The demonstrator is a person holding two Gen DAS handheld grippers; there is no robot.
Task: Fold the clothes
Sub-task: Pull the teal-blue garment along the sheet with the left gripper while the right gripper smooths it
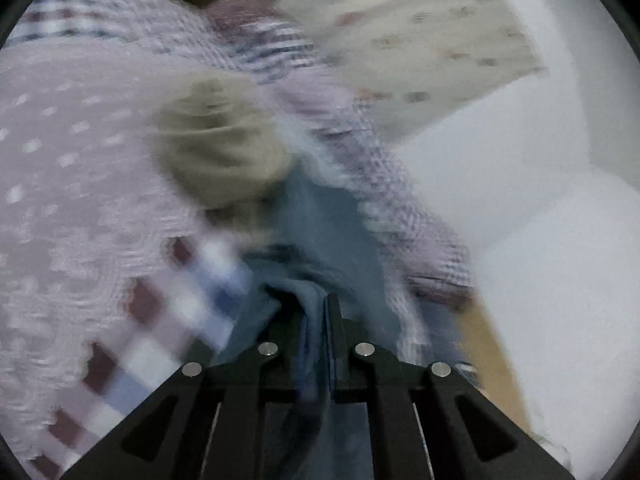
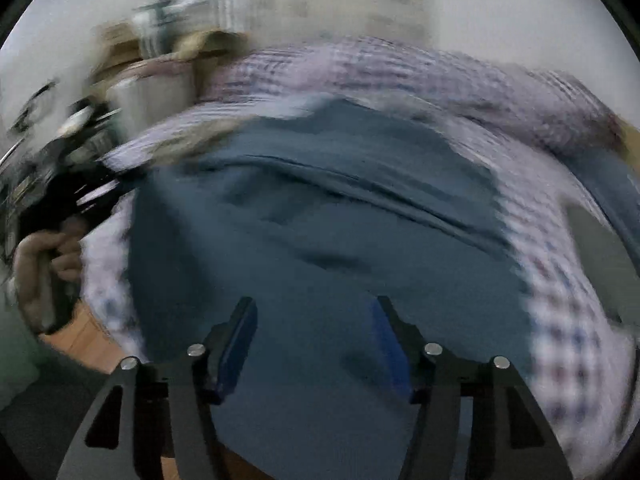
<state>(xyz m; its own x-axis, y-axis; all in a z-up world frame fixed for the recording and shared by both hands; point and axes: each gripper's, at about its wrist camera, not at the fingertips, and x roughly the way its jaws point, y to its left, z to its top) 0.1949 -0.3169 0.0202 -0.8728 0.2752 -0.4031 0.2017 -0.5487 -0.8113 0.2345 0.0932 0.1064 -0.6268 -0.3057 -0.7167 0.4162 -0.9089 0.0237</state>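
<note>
Both views are motion-blurred. At the lower centre of the left wrist view, the left gripper [image 1: 316, 312] has its black fingers clamped on a fold of the blue-grey fabric garment [image 1: 320, 232]. In the right wrist view that garment [image 2: 320, 220] fills the middle, spread over a purple-and-white checked bedspread [image 2: 560, 340]; the right gripper [image 2: 314, 312] sits above it, fingers apart. A hand [image 2: 44, 268] shows at left.

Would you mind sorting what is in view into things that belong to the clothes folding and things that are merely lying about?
Belongs to the job:
- blue garment, spread on the bed
- left gripper, shut on a fold of it
- right gripper, open above it

Lying about:
- checked bedcover
- beige bundle
- patterned pillow
</note>
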